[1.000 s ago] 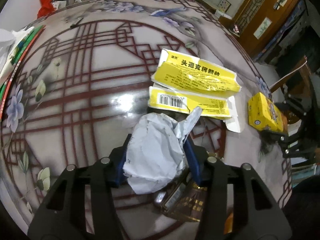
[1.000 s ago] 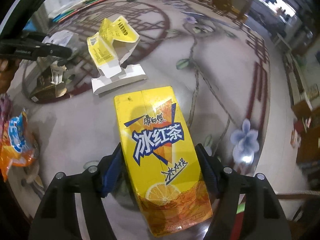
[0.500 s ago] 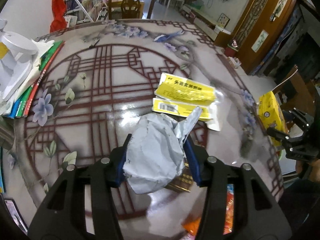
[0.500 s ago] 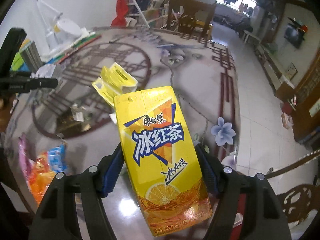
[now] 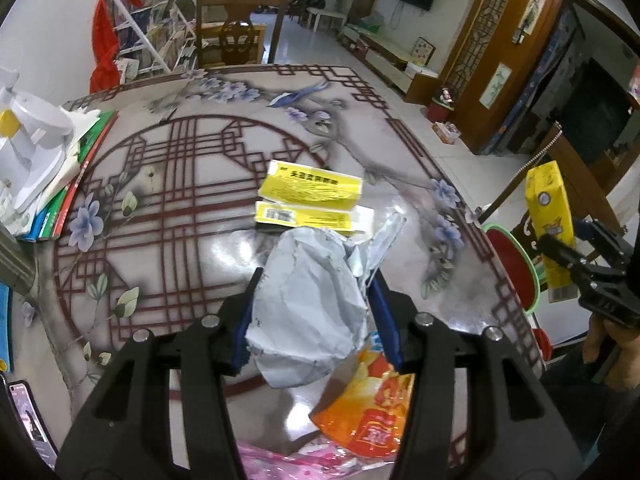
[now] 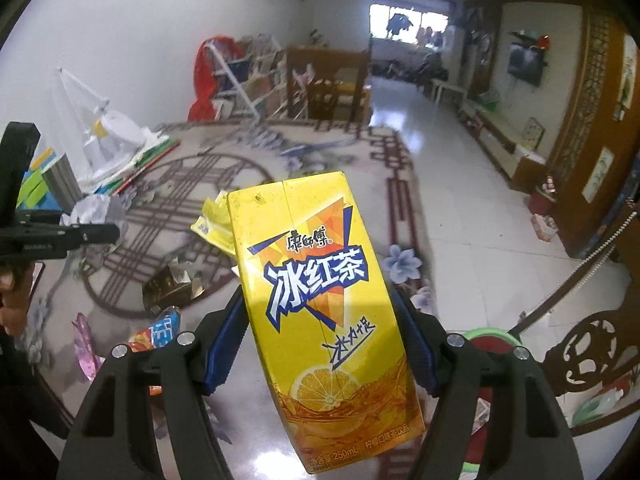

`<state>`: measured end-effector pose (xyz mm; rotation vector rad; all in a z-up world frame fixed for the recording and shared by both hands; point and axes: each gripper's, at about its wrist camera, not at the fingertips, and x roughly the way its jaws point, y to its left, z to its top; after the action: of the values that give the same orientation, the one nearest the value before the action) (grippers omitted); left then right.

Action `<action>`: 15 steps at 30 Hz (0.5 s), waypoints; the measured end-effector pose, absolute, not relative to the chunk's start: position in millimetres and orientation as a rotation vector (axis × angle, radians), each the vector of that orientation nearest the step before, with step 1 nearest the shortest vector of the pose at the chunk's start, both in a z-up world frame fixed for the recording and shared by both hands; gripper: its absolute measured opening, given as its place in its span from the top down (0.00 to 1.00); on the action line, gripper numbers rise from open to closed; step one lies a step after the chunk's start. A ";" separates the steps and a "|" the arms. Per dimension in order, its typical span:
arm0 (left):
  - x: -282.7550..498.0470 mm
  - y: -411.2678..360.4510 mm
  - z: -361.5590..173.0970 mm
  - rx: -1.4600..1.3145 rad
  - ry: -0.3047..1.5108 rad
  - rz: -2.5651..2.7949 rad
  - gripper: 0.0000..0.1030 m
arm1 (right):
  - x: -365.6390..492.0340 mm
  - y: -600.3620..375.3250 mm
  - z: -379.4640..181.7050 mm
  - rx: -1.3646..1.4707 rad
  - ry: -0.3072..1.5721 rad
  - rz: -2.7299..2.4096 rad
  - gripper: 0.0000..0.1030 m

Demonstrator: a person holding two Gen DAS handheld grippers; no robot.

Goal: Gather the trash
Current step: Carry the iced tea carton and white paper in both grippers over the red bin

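1. Two grippers are loaded: the left gripper (image 5: 316, 296) clamps a crumpled paper (image 5: 308, 304) between its pads, clear of the table (image 5: 192, 248).
2. The right gripper (image 6: 320, 344) grips a tea carton (image 6: 320, 300) upright between its fingers.
3. The step in hand looks like carrying both to the bin (image 6: 492, 340), just below and right of the right gripper.
4. Next likely calls for hovering over the rim, then opening.
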<state>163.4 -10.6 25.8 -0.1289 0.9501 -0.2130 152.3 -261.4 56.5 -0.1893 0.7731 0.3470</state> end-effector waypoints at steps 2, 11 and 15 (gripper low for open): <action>162.7 -16.7 28.2 -0.129 0.949 -0.222 0.53 | 149.0 -267.6 59.5 -0.174 0.764 0.339 0.34; 165.6 -66.2 38.1 -0.104 0.945 -0.294 0.53 | 143.7 -310.4 72.5 -0.113 0.735 0.273 0.34; 171.2 -89.7 39.2 -0.103 0.947 -0.331 0.53 | 142.5 -332.3 75.9 -0.093 0.727 0.239 0.34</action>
<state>171.2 -89.7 39.2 -0.1030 0.9468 -0.3309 142.5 -332.3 75.9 -0.0930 0.7274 0.2391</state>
